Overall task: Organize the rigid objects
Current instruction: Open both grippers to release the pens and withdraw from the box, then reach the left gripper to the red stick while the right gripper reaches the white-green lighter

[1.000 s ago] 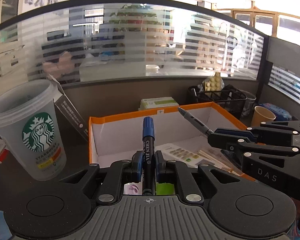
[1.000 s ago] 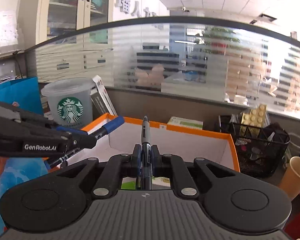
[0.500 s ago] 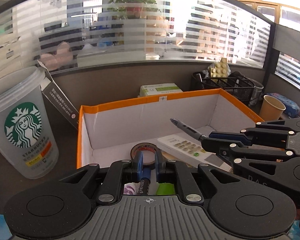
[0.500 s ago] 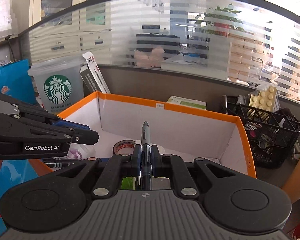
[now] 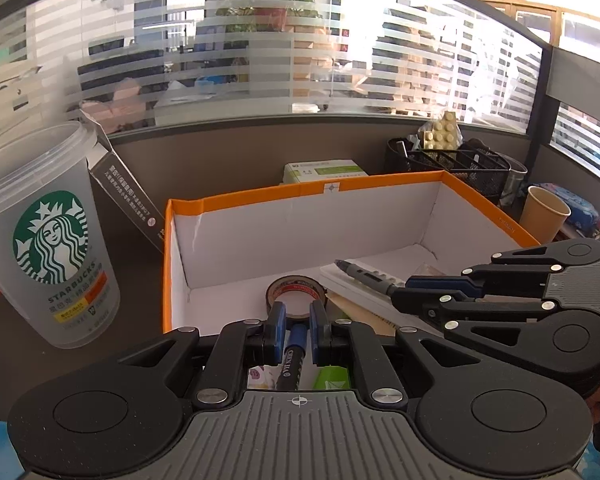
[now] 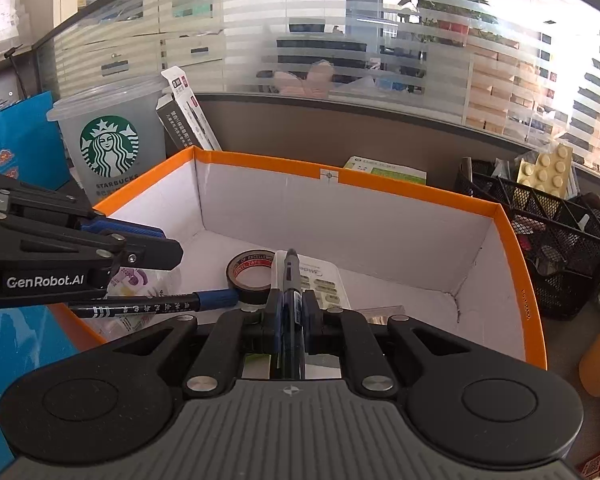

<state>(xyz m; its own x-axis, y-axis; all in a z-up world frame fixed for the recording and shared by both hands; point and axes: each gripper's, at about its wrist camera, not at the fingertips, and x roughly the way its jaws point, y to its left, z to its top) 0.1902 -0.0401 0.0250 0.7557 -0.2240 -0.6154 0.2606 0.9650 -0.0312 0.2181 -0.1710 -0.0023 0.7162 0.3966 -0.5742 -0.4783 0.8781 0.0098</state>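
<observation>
I am looking along both of my tools at an orange-rimmed box [image 5: 380, 184] with white inner walls, my landmark for everything here. My left gripper [image 5: 298, 322] reaches over the near edge of the box, its jaws clamped on a black marker with a blue cap [image 5: 294, 350] — from the right wrist view that marker [image 6: 156, 305] lies almost level across the near left part of the box, its blue end close to a roll of dark tape [image 6: 250, 274]. My right gripper [image 6: 290, 310] also points down into the box from the near side, jaws together on a slim grey pen [image 6: 290, 270] whose tip points toward the far wall. In the left wrist view the same grey pen [image 5: 366, 276] sticks out of the right tool above the box floor. The tape roll [image 5: 296, 290] lies flat on the box floor near its middle, just beyond my left jaws. A white remote control with pale green buttons [image 6: 324, 284] lies on the floor of the box beside the tape, under the grey pen. Outside the box, to its left, a frosted Starbucks cup [image 5: 48, 240] stands upright on the dark surface [image 5: 136, 276] — a black mesh organiser [image 6: 540, 232] sits to the right of the box, and a brown paper cup [image 5: 546, 218] stands near its right rim.
</observation>
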